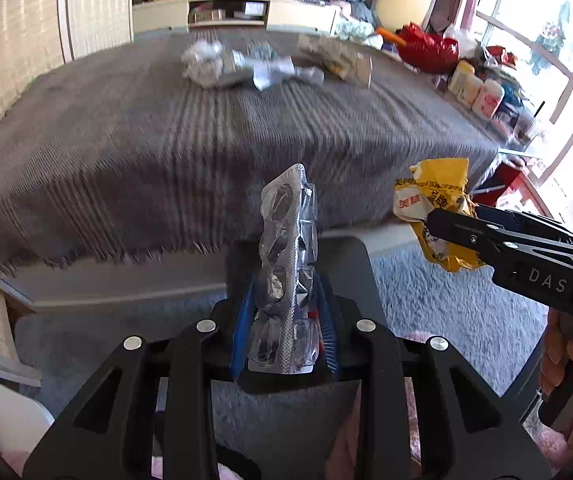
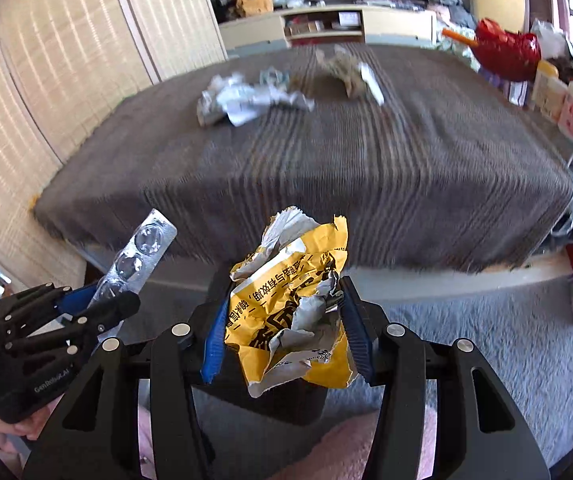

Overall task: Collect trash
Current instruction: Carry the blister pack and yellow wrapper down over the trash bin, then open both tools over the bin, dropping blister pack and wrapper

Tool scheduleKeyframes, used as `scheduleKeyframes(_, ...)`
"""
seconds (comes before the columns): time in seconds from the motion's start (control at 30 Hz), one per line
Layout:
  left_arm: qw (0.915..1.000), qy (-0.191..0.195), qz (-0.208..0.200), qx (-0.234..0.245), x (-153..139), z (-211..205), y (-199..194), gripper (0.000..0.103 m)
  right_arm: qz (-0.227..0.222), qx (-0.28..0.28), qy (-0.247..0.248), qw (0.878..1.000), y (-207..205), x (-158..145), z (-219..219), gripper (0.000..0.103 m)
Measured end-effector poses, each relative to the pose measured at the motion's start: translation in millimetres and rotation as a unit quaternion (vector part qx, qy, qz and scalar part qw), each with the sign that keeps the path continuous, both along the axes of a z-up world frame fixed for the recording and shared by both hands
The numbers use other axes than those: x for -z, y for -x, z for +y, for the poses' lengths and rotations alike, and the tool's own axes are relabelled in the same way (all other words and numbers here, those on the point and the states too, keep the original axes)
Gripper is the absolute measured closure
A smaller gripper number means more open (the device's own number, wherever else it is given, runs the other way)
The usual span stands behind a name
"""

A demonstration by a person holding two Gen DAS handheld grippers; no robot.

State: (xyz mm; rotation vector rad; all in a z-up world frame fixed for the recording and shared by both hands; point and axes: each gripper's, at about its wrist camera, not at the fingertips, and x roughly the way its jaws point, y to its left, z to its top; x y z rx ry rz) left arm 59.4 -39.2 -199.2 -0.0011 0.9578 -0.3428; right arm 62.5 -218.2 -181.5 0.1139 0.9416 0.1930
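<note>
My left gripper [image 1: 286, 312] is shut on an empty silver pill blister pack [image 1: 286, 264], which stands upright between the blue pads; it also shows in the right wrist view [image 2: 134, 256]. My right gripper [image 2: 286, 320] is shut on a crumpled yellow wrapper [image 2: 290, 304], which also shows in the left wrist view [image 1: 434, 208]. Both grippers hover in front of the near edge of a table with a grey-brown cloth [image 1: 166, 140]. At the table's far side lie crumpled silver-white wrappers [image 1: 238, 66] and crumpled brown paper packaging [image 1: 338, 58].
A dark bin-like object [image 1: 298, 256] sits right under the grippers on a grey-blue carpet [image 1: 466, 312]. Bottles [image 1: 478, 90] and a red bag [image 1: 426, 46] stand along the right. A woven screen [image 2: 66, 80] stands on the left, a TV cabinet [image 1: 230, 10] behind.
</note>
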Motion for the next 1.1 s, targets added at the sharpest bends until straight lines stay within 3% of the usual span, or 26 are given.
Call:
scheduleKeyframes(0.47, 0.9977, -0.019, 0.064, 0.004, 53.7, -10.7, -5.6, 0.074, 0.059, -0.015, 0.002, 0.998, -15.6, 46.3, 17.0, 0.051)
scheduleKeyframes(0.83, 0.9972, -0.02, 0.072, 0.006, 58.0, -9.4, -9.8, 0.073, 0.066, -0.027, -0.003, 0.997, -25.6, 49.9, 30.6, 0.051)
scheduleKeyframes(1.0, 0.9975, -0.01, 0.069, -0.003, 53.0, -3.9, -10.8, 0.071, 0.063, -0.015, -0.013, 0.998, -27.7, 45.1, 28.3, 0.042)
scheduleKeyframes(1.1, 0.9977, -0.014, 0.067, -0.004, 51.3, -2.4, -10.6, 0.063, 0.06, -0.005, -0.012, 0.998, -28.3, 42.5, 24.4, 0.036)
